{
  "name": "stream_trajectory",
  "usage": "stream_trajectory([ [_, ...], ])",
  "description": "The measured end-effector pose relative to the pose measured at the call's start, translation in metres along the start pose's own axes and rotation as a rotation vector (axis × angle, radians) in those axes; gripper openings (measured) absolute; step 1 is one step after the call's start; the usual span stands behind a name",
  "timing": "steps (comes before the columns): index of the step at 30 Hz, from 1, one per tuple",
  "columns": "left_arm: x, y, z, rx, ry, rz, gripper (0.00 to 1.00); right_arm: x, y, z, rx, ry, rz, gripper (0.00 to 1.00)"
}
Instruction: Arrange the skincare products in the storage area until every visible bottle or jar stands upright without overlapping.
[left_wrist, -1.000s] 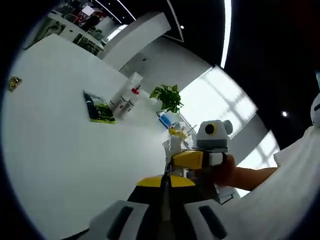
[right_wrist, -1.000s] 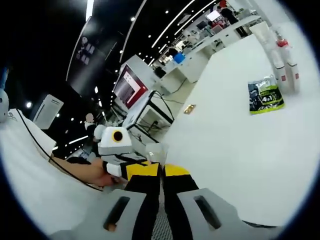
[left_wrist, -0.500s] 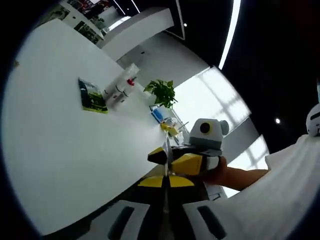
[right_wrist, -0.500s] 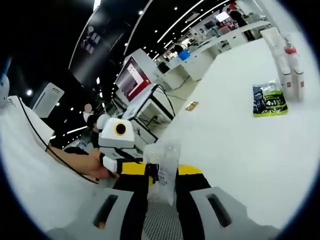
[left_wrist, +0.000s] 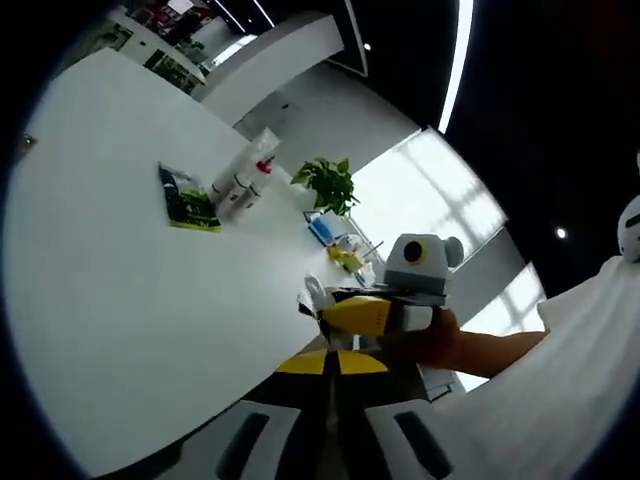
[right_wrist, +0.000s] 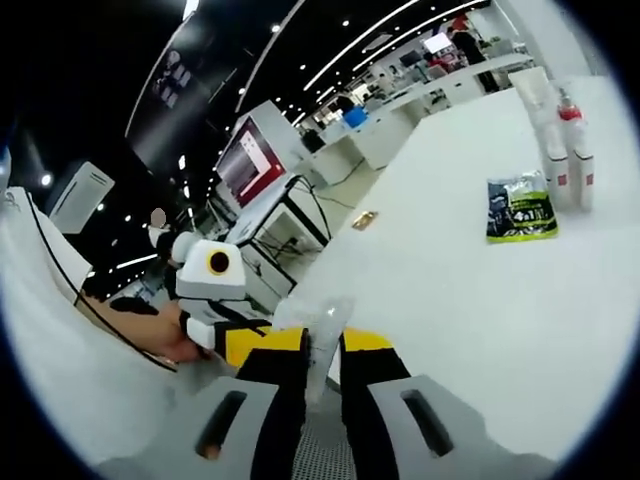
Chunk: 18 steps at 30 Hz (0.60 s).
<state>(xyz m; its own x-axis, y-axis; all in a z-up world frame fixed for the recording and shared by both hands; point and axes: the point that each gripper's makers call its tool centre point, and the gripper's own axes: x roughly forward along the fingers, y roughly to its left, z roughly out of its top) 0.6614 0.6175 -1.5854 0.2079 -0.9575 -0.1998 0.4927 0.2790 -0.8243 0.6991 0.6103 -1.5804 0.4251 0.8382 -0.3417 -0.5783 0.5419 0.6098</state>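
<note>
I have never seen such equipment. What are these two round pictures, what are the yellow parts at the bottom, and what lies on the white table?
There is no robot: a person holds a two-jaw tool in each hand, and each picture comes from a camera on one tool. The left tool has its yellow-tipped jaws together, with nothing between them. The right tool grips a clear plastic item. On the white table are a green pouch and white bottles beside it.

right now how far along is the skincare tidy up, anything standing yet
Done: a few white bottles stand upright at the far end of the white table, beside a green packet lying flat. In hand: the right gripper is shut on a clear packet. The left gripper looks shut on nothing. Left: placing that packet with the others.
</note>
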Motion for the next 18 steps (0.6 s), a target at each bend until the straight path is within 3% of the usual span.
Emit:
stream_trajectory([
  [3,-0.001,0.004,0.002,-0.004,-0.011,0.014,0.00,-0.001,0.000,0.001,0.003,-0.004,0.004,0.10],
  [9,-0.011,0.017,0.020,-0.050,-0.112,0.045,0.00,0.003,0.004,-0.009,-0.036,0.045,0.004,0.10],
  [18,-0.011,0.011,0.019,-0.065,-0.113,0.004,0.00,-0.003,0.000,0.005,0.028,-0.020,0.020,0.10],
])
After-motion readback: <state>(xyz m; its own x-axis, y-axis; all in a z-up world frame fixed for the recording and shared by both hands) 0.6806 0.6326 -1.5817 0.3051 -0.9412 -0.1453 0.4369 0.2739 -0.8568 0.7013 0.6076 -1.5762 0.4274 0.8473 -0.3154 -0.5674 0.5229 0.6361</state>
